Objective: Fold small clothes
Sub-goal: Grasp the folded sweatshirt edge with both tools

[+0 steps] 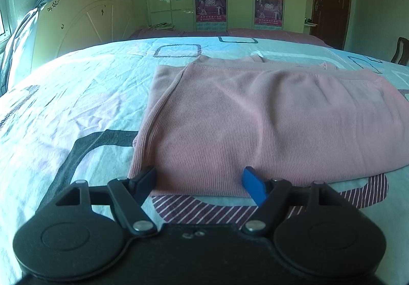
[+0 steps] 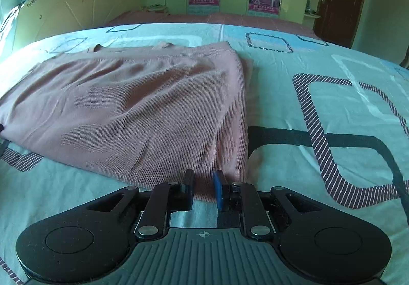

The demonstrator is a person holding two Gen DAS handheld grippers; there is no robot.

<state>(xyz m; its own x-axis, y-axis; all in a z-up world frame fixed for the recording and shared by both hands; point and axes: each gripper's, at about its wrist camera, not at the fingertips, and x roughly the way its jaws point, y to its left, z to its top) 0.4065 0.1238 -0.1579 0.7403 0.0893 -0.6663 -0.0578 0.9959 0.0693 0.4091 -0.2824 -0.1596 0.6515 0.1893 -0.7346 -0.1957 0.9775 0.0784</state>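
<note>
Pink top [image 1: 255, 116] lies on bed [image 1: 76, 106], near hem right ahead of both grippers. Left gripper [image 1: 200, 180] wide at hem's left corner; right gripper [image 2: 203, 184] narrow, w/ hem's right corner between fingers, not clamped.

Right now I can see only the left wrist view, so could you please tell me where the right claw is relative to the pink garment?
Observer: The right claw sits at the near right corner of the pink garment, with the hem lying between its fingers.
Operator: Thank you. Is it clamped yet?
Observer: Not fully; a narrow gap shows between the fingers.
Operator: Is the garment's right edge tidy?
Observer: Mostly, though a paler under layer peeks out at the far right corner.
</note>
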